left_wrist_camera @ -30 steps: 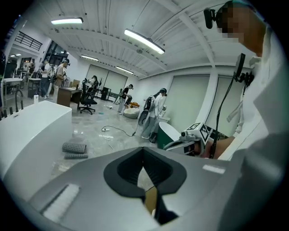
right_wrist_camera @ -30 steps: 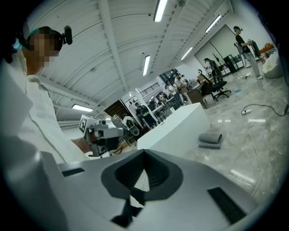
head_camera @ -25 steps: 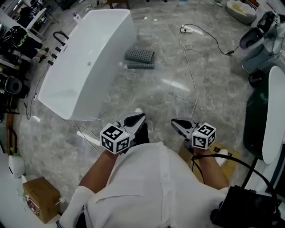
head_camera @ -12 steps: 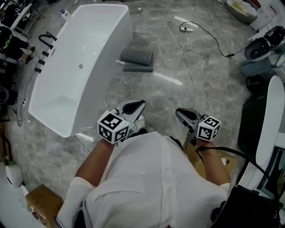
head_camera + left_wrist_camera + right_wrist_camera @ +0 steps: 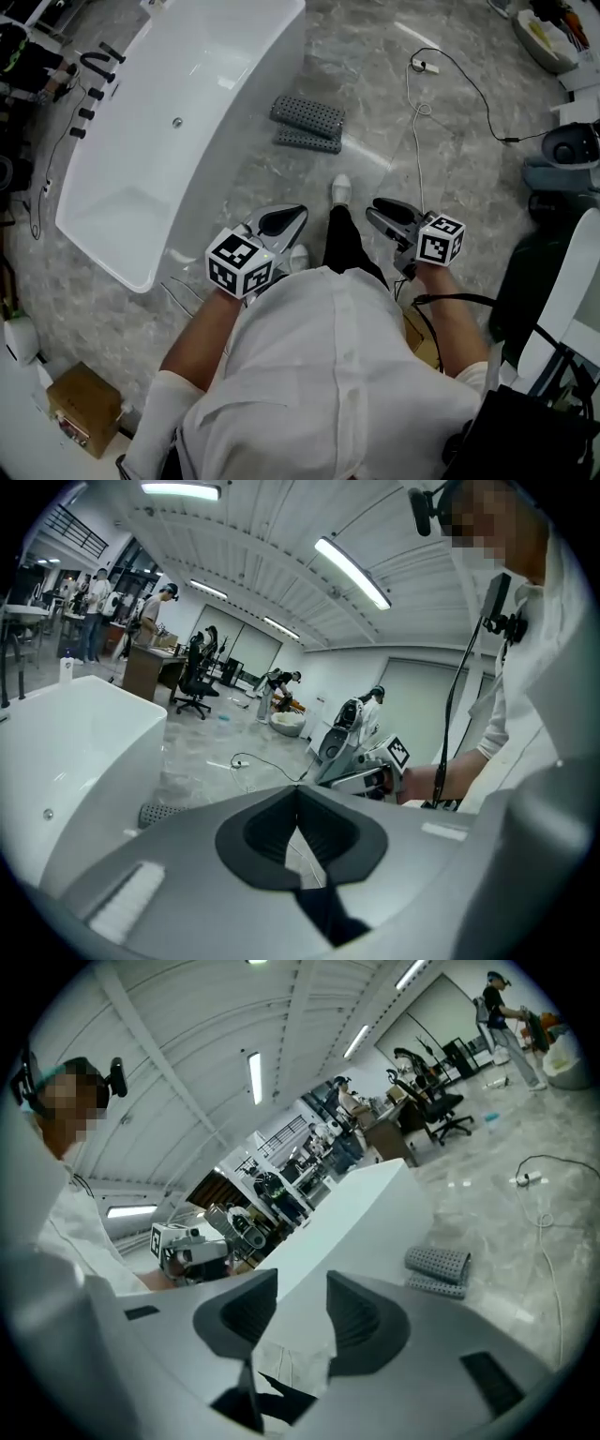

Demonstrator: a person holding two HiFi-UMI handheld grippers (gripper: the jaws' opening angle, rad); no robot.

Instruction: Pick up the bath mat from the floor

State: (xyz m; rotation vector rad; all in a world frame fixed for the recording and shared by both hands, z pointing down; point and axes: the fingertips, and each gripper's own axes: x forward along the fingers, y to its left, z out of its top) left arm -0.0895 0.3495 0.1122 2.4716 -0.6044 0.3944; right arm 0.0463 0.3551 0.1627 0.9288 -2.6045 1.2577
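Note:
The bath mat [image 5: 307,123] is grey, dotted and folded over on itself. It lies on the marble floor beside the bathtub, well ahead of both grippers; it also shows in the right gripper view [image 5: 437,1269] and the left gripper view [image 5: 156,811]. My left gripper [image 5: 292,217] is held at waist height, its jaws [image 5: 298,799] shut with nothing in them. My right gripper [image 5: 378,208] hovers level with it. Its jaws [image 5: 302,1302] are opening, with a clear gap and nothing between them.
A long white bathtub [image 5: 178,112] stands on the left, with black taps [image 5: 89,89] beyond it. A white cable and plug strip [image 5: 422,67] trail across the floor at the right. My leg and white shoe [image 5: 341,188] step forward between the grippers. A cardboard box [image 5: 84,409] sits at the lower left.
The person has stepped forward, so the mat and tub lie nearer. A leg and shoe have come into view. The right gripper's jaws have parted; the left stays shut.

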